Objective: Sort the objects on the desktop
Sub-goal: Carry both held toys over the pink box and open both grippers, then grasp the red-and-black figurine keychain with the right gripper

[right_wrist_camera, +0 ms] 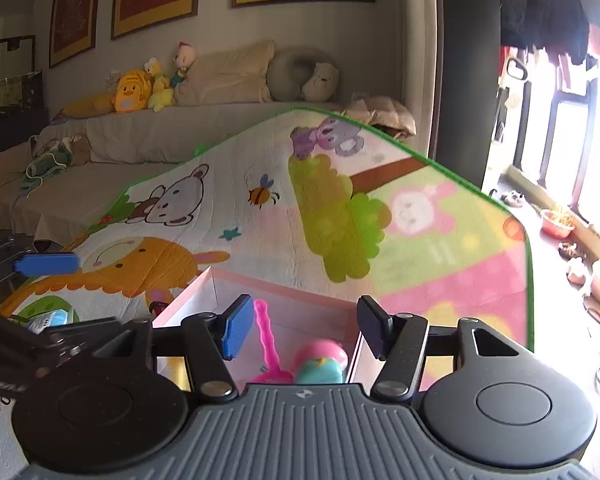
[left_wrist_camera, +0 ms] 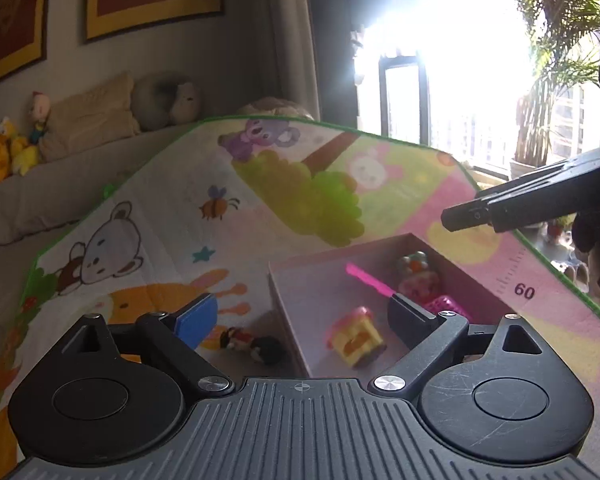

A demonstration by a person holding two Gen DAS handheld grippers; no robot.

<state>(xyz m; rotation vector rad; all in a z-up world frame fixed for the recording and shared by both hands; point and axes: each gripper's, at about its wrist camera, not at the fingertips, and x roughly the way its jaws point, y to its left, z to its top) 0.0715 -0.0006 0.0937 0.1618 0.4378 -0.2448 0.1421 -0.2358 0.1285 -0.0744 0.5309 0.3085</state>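
Pink cardboard box (left_wrist_camera: 452,256) | plastic toys, blurred | 2 grippers agape, empty

An open pink box (left_wrist_camera: 296,276) sits on the cartoon-print mat. Inside it lie a yellow-and-pink cake toy (left_wrist_camera: 356,338), a pink stick (left_wrist_camera: 370,279), a pink basket (left_wrist_camera: 446,304) and a blurred pink-and-green figure (left_wrist_camera: 416,276). Just outside the box's left wall lies a small dark figurine (left_wrist_camera: 252,344).
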